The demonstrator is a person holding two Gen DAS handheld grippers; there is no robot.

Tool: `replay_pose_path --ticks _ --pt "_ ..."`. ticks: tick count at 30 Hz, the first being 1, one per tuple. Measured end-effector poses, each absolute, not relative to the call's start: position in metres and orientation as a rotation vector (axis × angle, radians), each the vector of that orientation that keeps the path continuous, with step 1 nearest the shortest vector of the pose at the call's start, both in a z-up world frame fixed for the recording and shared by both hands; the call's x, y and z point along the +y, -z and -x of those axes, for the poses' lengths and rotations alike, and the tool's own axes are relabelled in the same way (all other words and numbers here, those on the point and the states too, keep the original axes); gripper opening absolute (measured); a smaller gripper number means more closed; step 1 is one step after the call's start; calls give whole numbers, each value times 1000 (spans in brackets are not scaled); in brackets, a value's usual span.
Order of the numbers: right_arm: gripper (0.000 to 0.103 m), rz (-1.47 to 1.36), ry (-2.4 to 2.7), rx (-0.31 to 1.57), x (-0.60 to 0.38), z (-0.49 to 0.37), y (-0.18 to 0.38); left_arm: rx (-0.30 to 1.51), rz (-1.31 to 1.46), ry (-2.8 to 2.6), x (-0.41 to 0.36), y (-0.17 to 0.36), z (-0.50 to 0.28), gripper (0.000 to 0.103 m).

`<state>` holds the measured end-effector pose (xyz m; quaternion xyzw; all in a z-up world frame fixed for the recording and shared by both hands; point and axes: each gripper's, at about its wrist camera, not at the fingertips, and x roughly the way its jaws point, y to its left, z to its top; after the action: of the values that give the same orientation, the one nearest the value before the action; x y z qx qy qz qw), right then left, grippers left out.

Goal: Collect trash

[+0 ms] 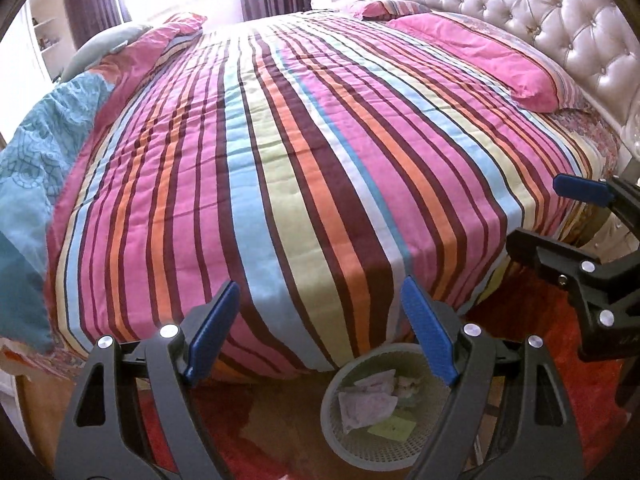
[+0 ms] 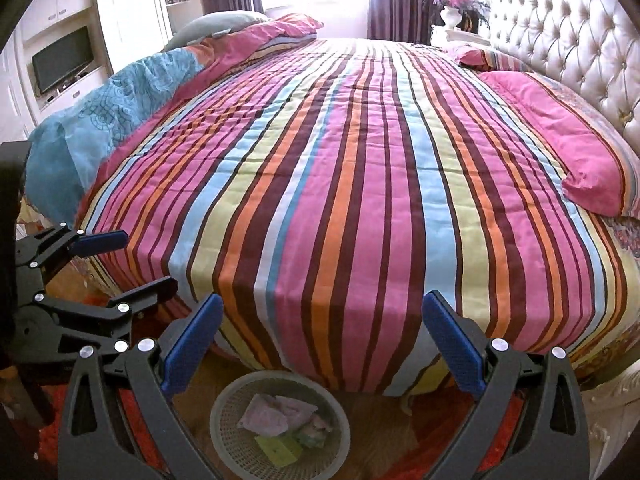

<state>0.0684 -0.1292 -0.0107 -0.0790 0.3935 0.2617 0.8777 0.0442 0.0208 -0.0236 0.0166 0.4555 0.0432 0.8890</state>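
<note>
With the left gripper (image 1: pixel 320 320) and right gripper (image 2: pixel 322 340) both spread and holding nothing, the trash (image 2: pixel 276 424) lies in the basket (image 2: pixel 224 412) below and between the fingers, where a careless descent risks tipping the basket.

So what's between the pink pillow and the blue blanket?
Only the striped quilt lies between the pink pillow and the blue blanket; the right wrist view shows it bare.
</note>
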Motion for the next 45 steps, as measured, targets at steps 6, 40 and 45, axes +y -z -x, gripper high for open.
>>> replay_pose_path --ticks 6,40,45 --pt "95 165 -539 822 -128 -71 11 946 -47 -93 23 25 -50 81" --pt "95 184 -533 797 -128 -64 -3 920 -73 -118 22 8 -44 81" --pt "95 193 -536 801 -125 -63 -1 933 -69 -129 26 11 -44 81"
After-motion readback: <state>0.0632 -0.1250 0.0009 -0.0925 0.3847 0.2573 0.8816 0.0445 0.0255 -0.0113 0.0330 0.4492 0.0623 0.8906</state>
